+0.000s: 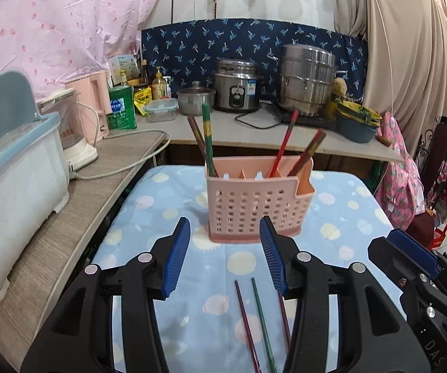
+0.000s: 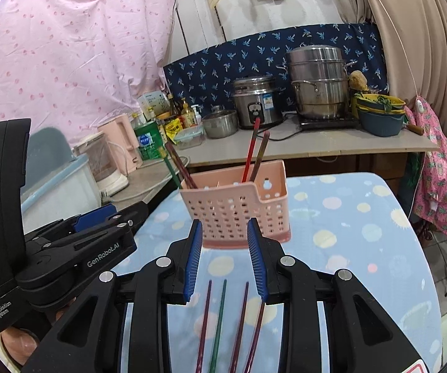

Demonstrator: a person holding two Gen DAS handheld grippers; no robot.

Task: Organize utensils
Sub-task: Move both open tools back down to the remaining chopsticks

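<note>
Pink perforated plastic utensil caddy [image 1: 256,205] is standing mid-tabletop [image 1: 347,217], already holding four coloured chopsticks [image 1: 207,136]. Loose coloured chopsticks [image 2: 220,323], at least four, are lying near, awaiting sorting. Left gripper [image 1: 225,255] and right gripper [image 2: 223,258] are hovering over them, jaws spread, gripping nothing. Task is judged roughly half done.

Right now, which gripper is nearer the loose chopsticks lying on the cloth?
Right, I judge. The right gripper is centred over the loose chopsticks, all four showing between its open jaws; the left gripper sits off to their left, also open.
</note>
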